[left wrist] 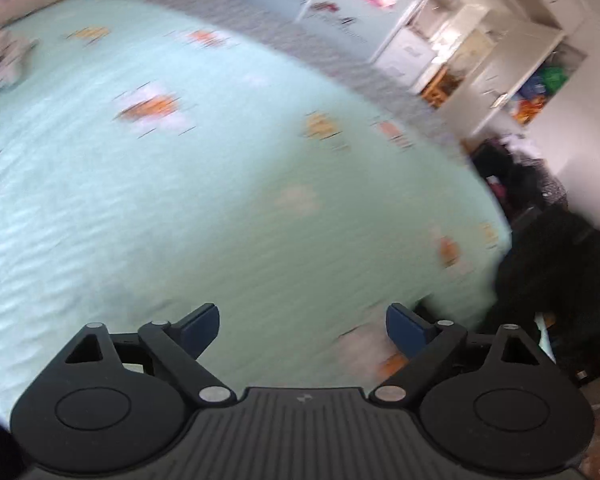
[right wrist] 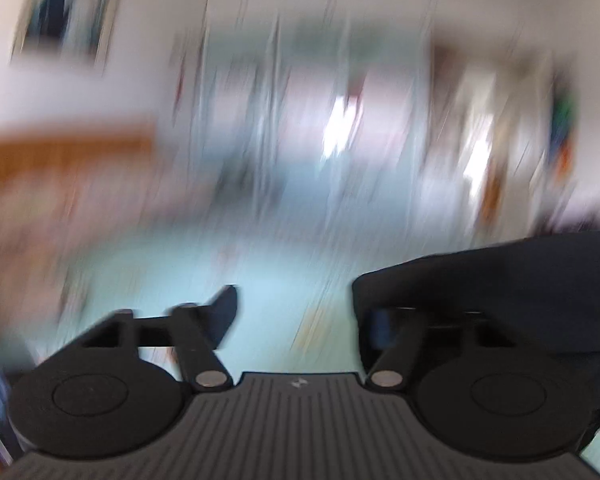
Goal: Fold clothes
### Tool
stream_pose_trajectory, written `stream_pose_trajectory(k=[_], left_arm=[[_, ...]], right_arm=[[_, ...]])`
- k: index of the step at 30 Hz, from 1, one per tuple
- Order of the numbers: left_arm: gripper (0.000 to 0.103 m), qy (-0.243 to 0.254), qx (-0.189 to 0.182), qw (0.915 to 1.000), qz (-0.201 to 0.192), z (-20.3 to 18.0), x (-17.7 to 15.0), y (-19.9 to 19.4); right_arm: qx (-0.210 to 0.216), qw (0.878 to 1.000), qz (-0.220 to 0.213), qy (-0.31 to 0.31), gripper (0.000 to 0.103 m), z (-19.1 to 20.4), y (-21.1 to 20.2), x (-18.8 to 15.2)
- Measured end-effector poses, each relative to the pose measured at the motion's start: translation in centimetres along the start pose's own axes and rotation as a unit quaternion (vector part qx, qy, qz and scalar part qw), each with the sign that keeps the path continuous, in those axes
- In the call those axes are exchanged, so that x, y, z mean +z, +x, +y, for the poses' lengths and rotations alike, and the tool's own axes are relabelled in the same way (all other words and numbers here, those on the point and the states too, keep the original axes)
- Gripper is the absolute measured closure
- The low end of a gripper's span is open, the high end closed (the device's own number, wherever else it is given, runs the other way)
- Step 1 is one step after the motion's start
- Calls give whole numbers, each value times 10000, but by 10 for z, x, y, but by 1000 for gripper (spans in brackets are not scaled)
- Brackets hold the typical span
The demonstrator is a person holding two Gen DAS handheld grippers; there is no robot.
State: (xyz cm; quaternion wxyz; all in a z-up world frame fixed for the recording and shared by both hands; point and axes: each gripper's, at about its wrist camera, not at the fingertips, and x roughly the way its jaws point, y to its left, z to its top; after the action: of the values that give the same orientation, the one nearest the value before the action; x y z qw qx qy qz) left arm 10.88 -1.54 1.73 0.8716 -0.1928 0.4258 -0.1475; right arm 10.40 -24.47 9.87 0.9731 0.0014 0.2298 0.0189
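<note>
My left gripper (left wrist: pixel 302 320) hangs open over a pale green bedsheet (left wrist: pixel 220 200) printed with orange and pink shapes, and nothing lies between its blue pads. A black garment (left wrist: pixel 548 280) hangs off the bed's right edge, just right of that gripper. The right wrist view is badly blurred. There my right gripper (right wrist: pixel 300 312) has its jaws apart, and the black garment (right wrist: pixel 500 280) drapes over its right finger and hides the tip. The gap between the fingers shows only the sheet.
White shelves (left wrist: pixel 480 60) with colourful things stand beyond the bed at the right. Crumpled clothes (left wrist: pixel 4 60) lie at the bed's far left. A dark pile (left wrist: pixel 520 176) sits on the floor by the bed corner. A blurred brown board (right wrist: pixel 60 152) shows left.
</note>
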Motion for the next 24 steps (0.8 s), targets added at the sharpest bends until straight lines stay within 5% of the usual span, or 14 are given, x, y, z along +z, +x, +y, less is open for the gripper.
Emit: stream_pose_trajectory(k=[3, 6, 9, 12, 17, 20, 24], left_arm=[[12, 179, 357, 9992, 88, 33, -24, -6], [11, 263, 438, 9985, 188, 39, -33, 6], [11, 319, 154, 9990, 281, 33, -41, 25], [11, 487, -234, 9975, 466, 15, -62, 42], [11, 1218, -724, 9866, 807, -33, -89, 71], [11, 1957, -623, 9759, 735, -74, -99, 76], [8, 3130, -304, 9486, 348, -139, -114, 75]], right_arm=[[411, 9885, 1150, 886, 36, 12, 40, -97], [965, 9759, 1470, 1290, 36, 24, 26, -156], [1013, 9817, 1073, 1200, 34, 18, -22, -165], [751, 9839, 410, 1569, 22, -19, -66, -165], [84, 9597, -242, 2799, 21, -98, -106, -183], [-305, 9411, -384, 3346, 23, -129, -116, -203], [-571, 9231, -676, 3741, 23, -153, -133, -230]])
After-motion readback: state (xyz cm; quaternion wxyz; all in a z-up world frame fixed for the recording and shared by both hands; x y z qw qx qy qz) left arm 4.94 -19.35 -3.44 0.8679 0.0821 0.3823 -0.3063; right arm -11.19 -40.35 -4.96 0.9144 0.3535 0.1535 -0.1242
